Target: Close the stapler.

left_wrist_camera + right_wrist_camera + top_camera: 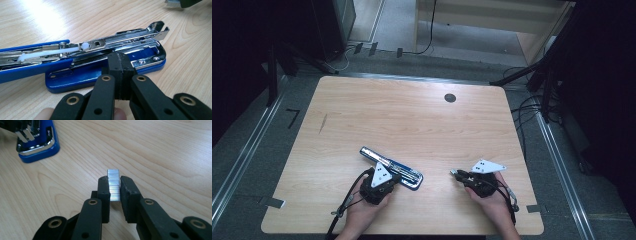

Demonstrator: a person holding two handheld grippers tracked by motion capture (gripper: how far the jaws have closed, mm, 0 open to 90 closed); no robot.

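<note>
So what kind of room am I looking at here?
Probably a lab or recording studio rather than an office. A bare wooden table stands on grey carpet, loose cables trail across the floor, and dark stands surround it. An opened blue stapler lies on the table.

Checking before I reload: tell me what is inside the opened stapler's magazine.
The blue stapler lies opened; its metal channel shows a white pusher and rod. No staples visible, though the left gripper covers part. The staple strip sits in the right gripper.
</note>
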